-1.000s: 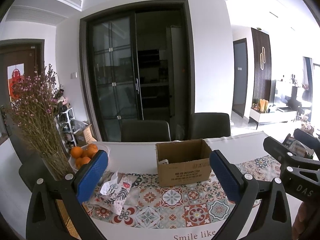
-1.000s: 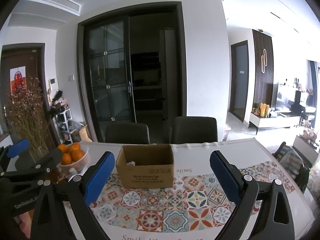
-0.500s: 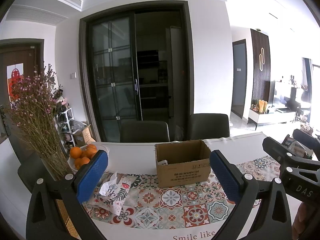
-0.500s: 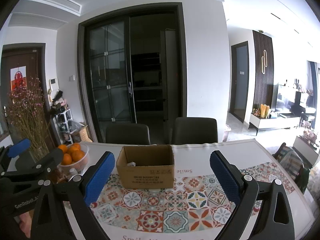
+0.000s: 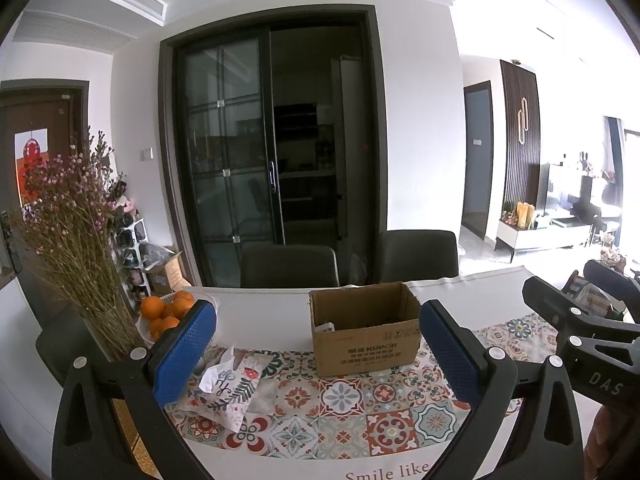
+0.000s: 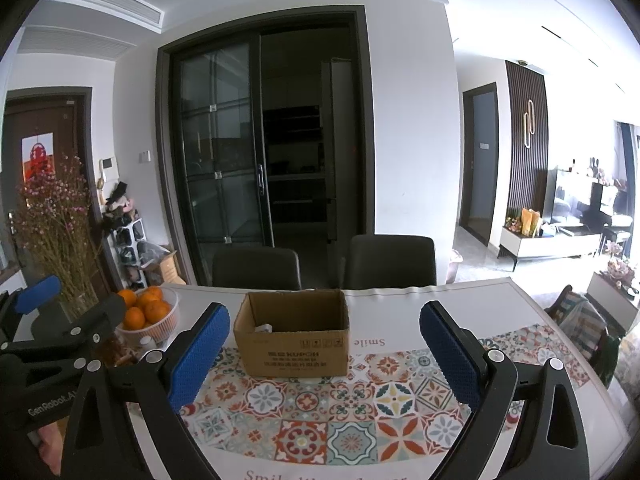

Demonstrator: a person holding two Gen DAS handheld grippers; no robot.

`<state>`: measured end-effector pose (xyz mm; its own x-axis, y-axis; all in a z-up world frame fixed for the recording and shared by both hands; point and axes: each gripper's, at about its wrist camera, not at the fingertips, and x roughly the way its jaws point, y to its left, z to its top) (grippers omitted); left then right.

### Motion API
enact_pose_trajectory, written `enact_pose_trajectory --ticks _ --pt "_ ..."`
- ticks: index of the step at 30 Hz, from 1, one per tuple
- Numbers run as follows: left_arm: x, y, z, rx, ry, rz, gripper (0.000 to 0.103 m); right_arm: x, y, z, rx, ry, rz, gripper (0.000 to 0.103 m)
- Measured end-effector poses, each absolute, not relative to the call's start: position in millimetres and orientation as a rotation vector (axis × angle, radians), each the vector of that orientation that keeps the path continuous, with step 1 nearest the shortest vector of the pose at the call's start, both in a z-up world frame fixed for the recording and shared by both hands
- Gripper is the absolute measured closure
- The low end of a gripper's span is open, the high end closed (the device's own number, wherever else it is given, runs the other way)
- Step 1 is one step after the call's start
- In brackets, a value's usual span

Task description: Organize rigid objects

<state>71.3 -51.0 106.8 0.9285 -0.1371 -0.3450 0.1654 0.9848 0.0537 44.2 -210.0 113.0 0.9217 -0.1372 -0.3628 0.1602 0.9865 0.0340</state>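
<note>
An open brown cardboard box [image 5: 366, 328] stands on the patterned tablecloth [image 5: 344, 412]; it also shows in the right wrist view [image 6: 294, 338], with something white inside at its left. My left gripper [image 5: 316, 352] is open and empty, held above the table's near edge in front of the box. My right gripper [image 6: 320, 356] is open and empty, also in front of the box. Each gripper shows at the edge of the other's view.
A bowl of oranges [image 6: 148, 314] and a vase of dried flowers [image 5: 80, 248] stand at the left. A patterned tissue pack [image 5: 232, 388] lies left of the box. Two dark chairs [image 6: 256, 268] stand behind the table.
</note>
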Motion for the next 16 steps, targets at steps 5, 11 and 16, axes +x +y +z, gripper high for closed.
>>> enact_pose_trajectory --ticks 5,11,16 --pt "69.0 -50.0 106.2 0.081 0.348 -0.162 0.0 43.9 -209.6 112.7 0.062 0.369 -0.153 0.006" --pt "68.0 -50.1 106.4 0.08 0.347 -0.164 0.0 42.4 -208.5 113.1 0.065 0.369 -0.15 0.006" --pt "67.8 -51.1 106.2 0.079 0.352 -0.166 0.0 41.3 -206.5 113.3 0.066 0.37 -0.147 0.006"
